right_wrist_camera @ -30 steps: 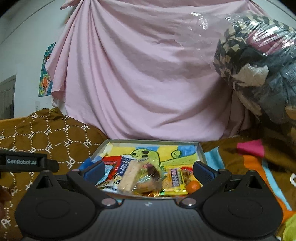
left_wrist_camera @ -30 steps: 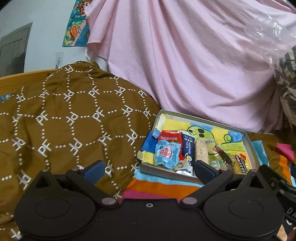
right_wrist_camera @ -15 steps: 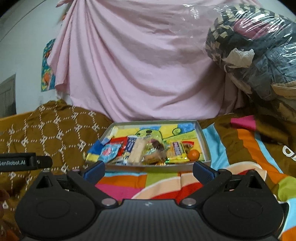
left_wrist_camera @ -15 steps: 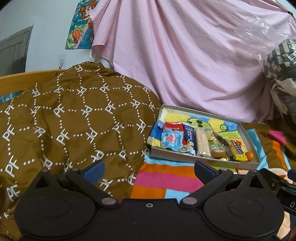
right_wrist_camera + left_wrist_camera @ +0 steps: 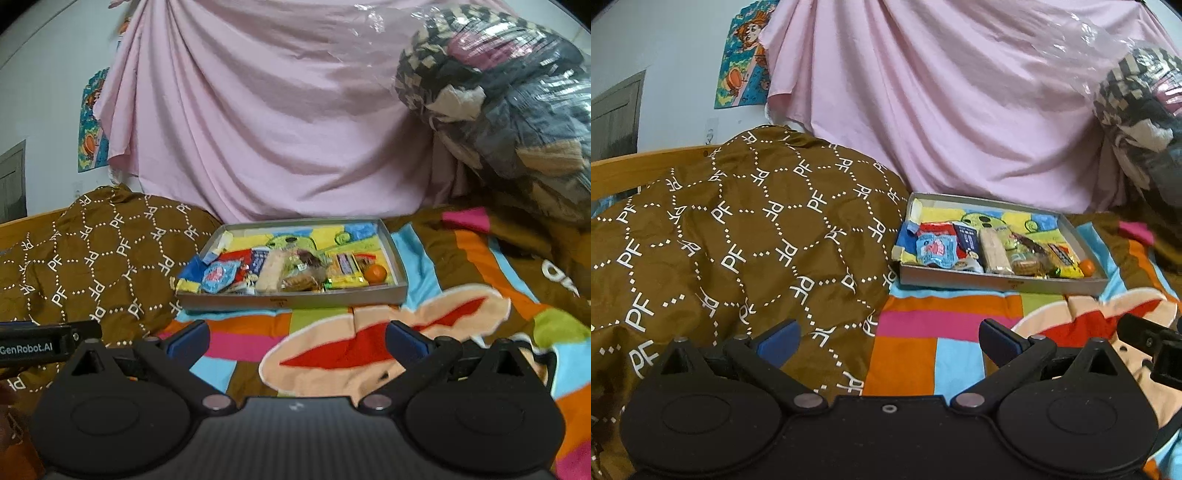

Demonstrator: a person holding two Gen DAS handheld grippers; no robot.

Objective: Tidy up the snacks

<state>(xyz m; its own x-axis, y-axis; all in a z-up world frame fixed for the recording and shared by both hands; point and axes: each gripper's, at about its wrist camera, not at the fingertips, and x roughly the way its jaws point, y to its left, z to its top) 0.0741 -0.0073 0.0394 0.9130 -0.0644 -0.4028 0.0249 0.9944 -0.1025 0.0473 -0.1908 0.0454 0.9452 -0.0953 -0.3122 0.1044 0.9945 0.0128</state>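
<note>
A shallow grey box (image 5: 997, 283) (image 5: 295, 300) lies on a striped bedspread and holds several snack packets in a row: a blue pouch (image 5: 936, 250) (image 5: 218, 275), a pale bar (image 5: 994, 251) (image 5: 271, 273), a yellow packet (image 5: 1065, 260) (image 5: 345, 271) and an orange ball (image 5: 1086, 266) (image 5: 376, 274). My left gripper (image 5: 888, 341) is open and empty, well short of the box. My right gripper (image 5: 297, 339) is open and empty, also short of it.
A brown quilt with a white PF pattern (image 5: 738, 240) (image 5: 92, 258) is heaped to the left of the box. A pink sheet (image 5: 942, 103) hangs behind. A clear bag of clothes (image 5: 509, 110) sits at the right. The colourful bedspread (image 5: 351, 354) lies under both grippers.
Both grippers have pulled back from the box, which now looks smaller and farther away. More of the bedspread shows in front. Both jaws stayed open.
</note>
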